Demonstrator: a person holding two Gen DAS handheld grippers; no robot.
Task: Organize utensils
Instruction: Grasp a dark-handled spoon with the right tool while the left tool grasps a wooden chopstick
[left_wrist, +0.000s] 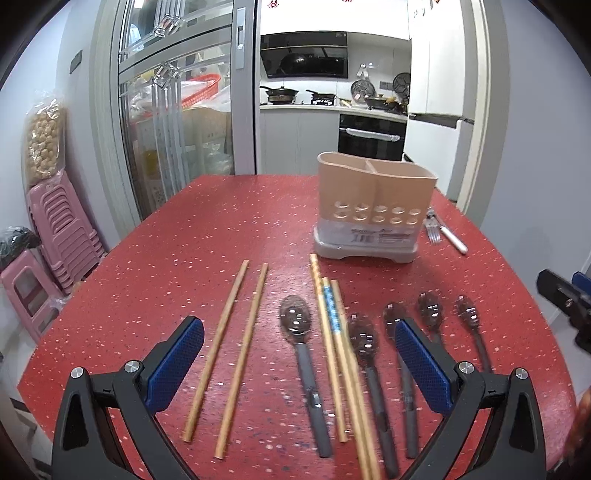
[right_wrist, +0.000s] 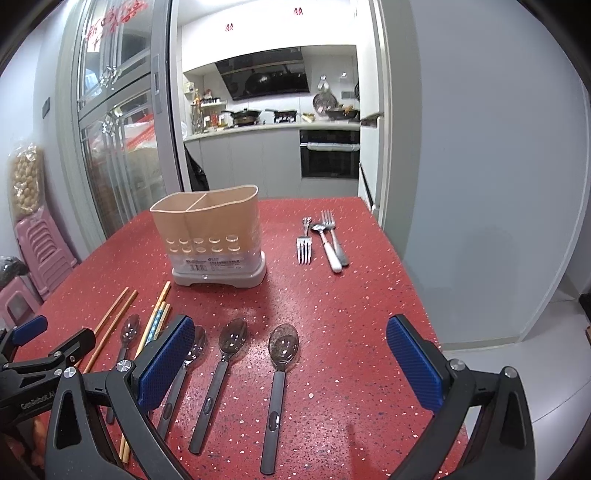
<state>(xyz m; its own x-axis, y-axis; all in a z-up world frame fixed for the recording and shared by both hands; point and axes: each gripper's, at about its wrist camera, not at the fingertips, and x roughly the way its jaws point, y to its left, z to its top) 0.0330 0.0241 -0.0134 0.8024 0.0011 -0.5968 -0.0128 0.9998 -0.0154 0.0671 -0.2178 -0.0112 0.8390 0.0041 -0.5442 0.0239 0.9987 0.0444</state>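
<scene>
Red speckled table (right_wrist: 332, 295) fills the foreground; a kitchen with a black oven (right_wrist: 329, 155) lies beyond its far edge. A beige plastic two-compartment utensil holder (right_wrist: 210, 236) on a grey base stands upright toward the far edge, both compartments empty as far as visible. Five bare wooden chopsticks (left_wrist: 229, 347) lie along the near edge on the left side, three of them bunched together, one with a blue patterned band (left_wrist: 331, 310). Five dark translucent spoons with grey handles (right_wrist: 279, 387) lie in a row along the near edge, bowls toward the holder. Metal forks and a white-handled spoon (right_wrist: 327, 240) lie near the far right corner. Left gripper (left_wrist: 299, 354) hovers above the chopsticks and spoons, fingers wide apart, holding nothing. Right gripper (right_wrist: 290, 354) hovers above the spoons, fingers likewise spread, empty.
</scene>
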